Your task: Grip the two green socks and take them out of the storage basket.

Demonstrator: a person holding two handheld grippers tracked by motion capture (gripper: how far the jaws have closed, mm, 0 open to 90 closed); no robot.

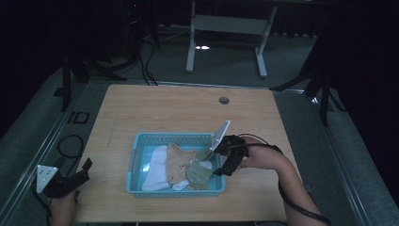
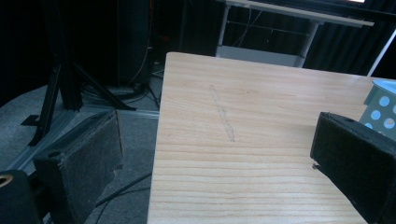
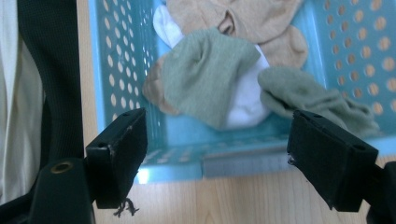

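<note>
Basket (image 1: 136, 162): a light blue plastic basket with perforated walls, standing on the near half of the desk, nearer the person's right side; in the right gripper view (image 3: 112, 70) its wall runs across the frame just past the jaws.
Socks: a loose heap inside the basket. White sock (image 1: 155, 172) lies at the left, tan sock (image 1: 178, 157) across the middle, grey-green sock (image 1: 200, 173) at the right end. In the right gripper view the grey-green sock (image 3: 205, 79) lies over the white sock (image 3: 245, 109), a second grey-green sock (image 3: 313, 95) lies beside it against the basket wall, and the tan sock (image 3: 252, 18) lies farther in.
Right claw (image 1: 217, 162): held at the basket's right end, above its rim, pointed in at the socks. Jaws stand wide apart with nothing between them; in the right gripper view (image 3: 217, 154) the basket wall and socks show through the gap.
Left claw (image 1: 88, 168): at the near left corner of the desk, well apart from the basket, over the desk's edge. Jaws apart and empty in the left gripper view (image 2: 212, 156), where one jaw hangs over the floor and the other over the wood.
Desk (image 1: 188, 110): pale wood, bare apart from the basket; a small round hole (image 1: 224, 100) near the far edge.
Floor (image 1: 226, 52): grey carpet, with the legs of a white frame (image 1: 190, 44) beyond the desk.
</note>
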